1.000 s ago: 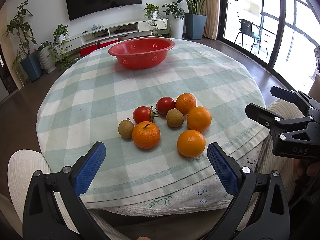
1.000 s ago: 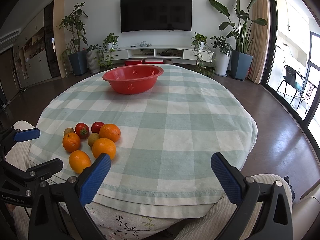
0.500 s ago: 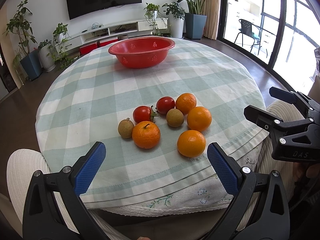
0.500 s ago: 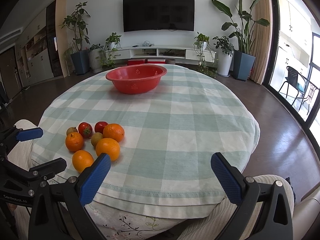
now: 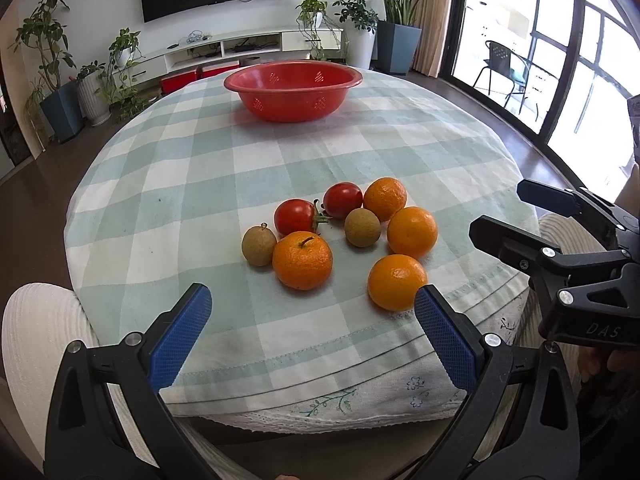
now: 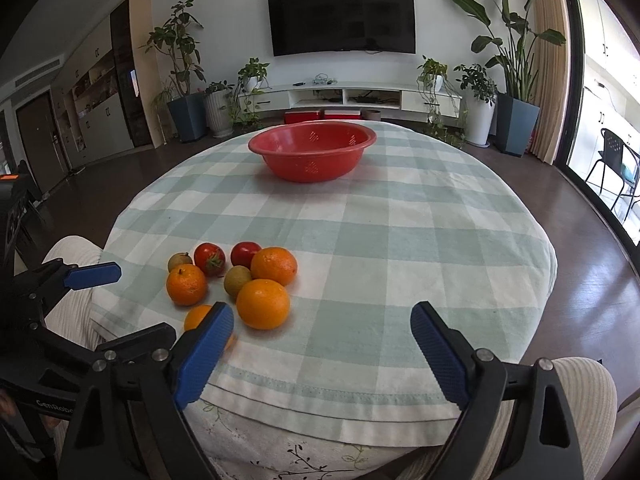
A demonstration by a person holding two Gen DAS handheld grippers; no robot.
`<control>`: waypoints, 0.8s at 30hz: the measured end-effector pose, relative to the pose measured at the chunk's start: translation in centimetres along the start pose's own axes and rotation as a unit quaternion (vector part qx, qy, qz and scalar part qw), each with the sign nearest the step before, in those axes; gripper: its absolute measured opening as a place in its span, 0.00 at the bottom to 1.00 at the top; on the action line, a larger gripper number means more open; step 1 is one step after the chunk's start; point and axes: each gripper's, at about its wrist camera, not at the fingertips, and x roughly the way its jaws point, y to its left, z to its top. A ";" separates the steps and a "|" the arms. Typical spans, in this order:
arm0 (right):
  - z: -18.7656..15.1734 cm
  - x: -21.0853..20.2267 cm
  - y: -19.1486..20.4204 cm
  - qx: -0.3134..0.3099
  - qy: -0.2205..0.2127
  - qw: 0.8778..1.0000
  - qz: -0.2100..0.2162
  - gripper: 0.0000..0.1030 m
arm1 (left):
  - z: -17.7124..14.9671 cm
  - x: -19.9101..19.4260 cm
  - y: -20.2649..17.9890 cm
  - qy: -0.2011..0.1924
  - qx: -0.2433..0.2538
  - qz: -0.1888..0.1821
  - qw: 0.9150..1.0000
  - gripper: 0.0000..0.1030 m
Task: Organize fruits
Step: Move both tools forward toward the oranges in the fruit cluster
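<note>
The right gripper (image 6: 322, 338), with its blue ribbed pads, was seen to be narrowing its jaws, though they were still set wide and nothing lay between them. Compared with a second earlier, the right wrist view had been swung toward the fruit, so that the heap sat nearer the middle of the picture and the nearest orange (image 6: 199, 317) was half hidden behind the left-hand pad. That was judged to be a line-up for a first pick, not a grasp.

The left gripper (image 5: 314, 334) was held open over the near hem of the pale green and white checked tablecloth (image 5: 224, 184), empty, and appeared unmoved.

The fruit was found bunched close together near the table's front edge: four round oranges, one of them stalked (image 5: 302, 260), two glossy red tomatoes (image 5: 295, 216), and two small brown longan-like fruits (image 5: 259, 245), several of them touching.

The red perforated plastic basin (image 6: 312, 157) was set well apart, toward the far side of the table. No fruit could be seen in it, though its floor was partly hidden by the rim. The sorting was judged not yet begun.
</note>
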 end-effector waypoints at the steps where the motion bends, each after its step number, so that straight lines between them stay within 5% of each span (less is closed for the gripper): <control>1: 0.1 0.3 0.2 0.000 0.003 1.000 0.005 0.83 | 0.0 0.1 0.2 0.002 -0.004 -0.002 1.000 1.00; 8: 0.5 2.2 0.9 0.015 0.034 0.999 0.034 0.71 | 0.1 0.8 1.8 0.009 -0.032 -0.006 0.999 1.00; 19: 0.8 3.8 1.5 0.011 0.048 0.998 0.048 0.67 | 0.4 2.0 5.0 0.015 -0.091 -0.025 0.995 0.97; 24: 0.8 4.3 1.4 0.014 0.054 0.997 0.053 0.65 | 0.5 2.8 5.7 0.026 -0.104 -0.037 0.994 0.88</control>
